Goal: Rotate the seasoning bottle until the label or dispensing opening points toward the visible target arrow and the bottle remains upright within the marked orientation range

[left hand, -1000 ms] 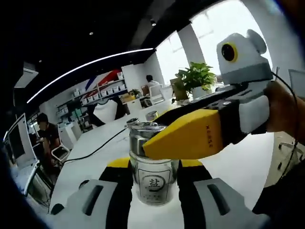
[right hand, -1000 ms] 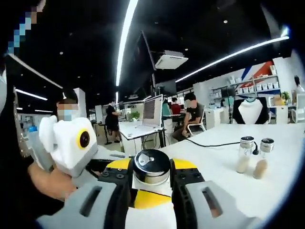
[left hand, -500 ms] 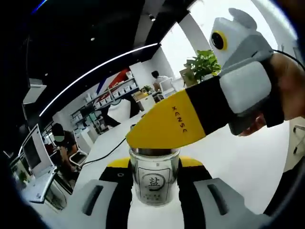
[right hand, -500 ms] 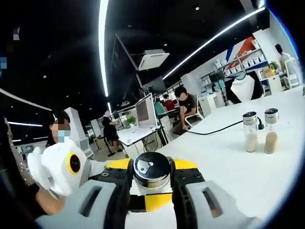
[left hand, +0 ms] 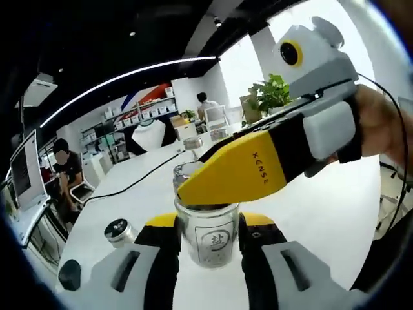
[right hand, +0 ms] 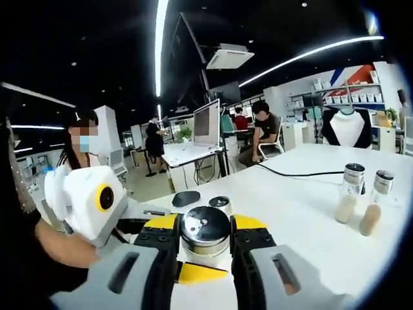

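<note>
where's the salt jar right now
In the left gripper view the salt jar stands upright on the white table, low and central between the left gripper's jaws, with the right gripper's yellow jaw across its top. In the right gripper view its lid sits between those jaws.

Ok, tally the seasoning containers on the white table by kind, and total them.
Labelled glass jar: 1
Tall shakers: 2
Short metal-capped jar: 1
Total: 4

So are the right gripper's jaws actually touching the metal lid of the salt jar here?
Touching. In the right gripper view, the right gripper has its jaws pressed against both sides of the metal lid, no gap visible. The left gripper clamps the jar body.
</note>
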Demonstrator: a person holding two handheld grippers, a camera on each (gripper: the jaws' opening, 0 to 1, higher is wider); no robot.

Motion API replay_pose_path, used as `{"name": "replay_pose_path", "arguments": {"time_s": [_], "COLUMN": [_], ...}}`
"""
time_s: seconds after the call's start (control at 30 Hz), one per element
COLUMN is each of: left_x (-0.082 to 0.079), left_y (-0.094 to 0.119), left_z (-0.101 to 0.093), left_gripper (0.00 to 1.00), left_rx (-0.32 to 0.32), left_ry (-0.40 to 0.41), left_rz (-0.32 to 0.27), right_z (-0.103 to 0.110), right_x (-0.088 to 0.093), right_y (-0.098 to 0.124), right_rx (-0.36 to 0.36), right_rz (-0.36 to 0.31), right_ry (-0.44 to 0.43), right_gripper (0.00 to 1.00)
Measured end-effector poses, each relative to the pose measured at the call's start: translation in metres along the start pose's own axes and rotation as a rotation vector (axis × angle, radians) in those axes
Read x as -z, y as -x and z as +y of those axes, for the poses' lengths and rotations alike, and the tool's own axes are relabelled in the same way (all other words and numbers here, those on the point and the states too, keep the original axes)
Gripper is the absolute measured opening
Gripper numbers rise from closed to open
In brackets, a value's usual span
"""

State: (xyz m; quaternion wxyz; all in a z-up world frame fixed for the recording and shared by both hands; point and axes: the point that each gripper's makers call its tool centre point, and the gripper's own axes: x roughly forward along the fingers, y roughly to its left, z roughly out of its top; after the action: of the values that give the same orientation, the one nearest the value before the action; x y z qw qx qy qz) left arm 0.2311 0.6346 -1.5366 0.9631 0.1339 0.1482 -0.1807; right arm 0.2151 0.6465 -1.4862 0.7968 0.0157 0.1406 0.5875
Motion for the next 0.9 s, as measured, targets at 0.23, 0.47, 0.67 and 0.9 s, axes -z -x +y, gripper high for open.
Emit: {"name": "replay_pose_path", "arguments": {"time_s": [0.23,0.47,0.67,0.9], "left_x": [0.026,0.033,0.032,0.026], "left_y": [0.008,0.021,0.022,0.025], "left_z": [0.021,0.037,0.043,0.048], "left_gripper": [0.44,0.55,0.57,0.56], "left_rx": [-0.059,-0.099,-0.105,-0.111], "left_ry": [0.080,0.115,0.127,0.127], "left_rz": [0.049,0.055,0.050,0.035], "right_z": [-0.027,-0.053,-0.054,-0.059], "right_x": [0.004,0.022,0.032,0.034], "right_y": [-0.023,-0.057,-0.075,-0.077], "right_rx": [0.023,0.005,-0.020,-0.020], "right_rz": [0.032,0.094,0.131,0.147], "right_ry": [0.052,0.065,0.125,0.161], "right_gripper": [0.26,0.27,0.27,0.27]}}
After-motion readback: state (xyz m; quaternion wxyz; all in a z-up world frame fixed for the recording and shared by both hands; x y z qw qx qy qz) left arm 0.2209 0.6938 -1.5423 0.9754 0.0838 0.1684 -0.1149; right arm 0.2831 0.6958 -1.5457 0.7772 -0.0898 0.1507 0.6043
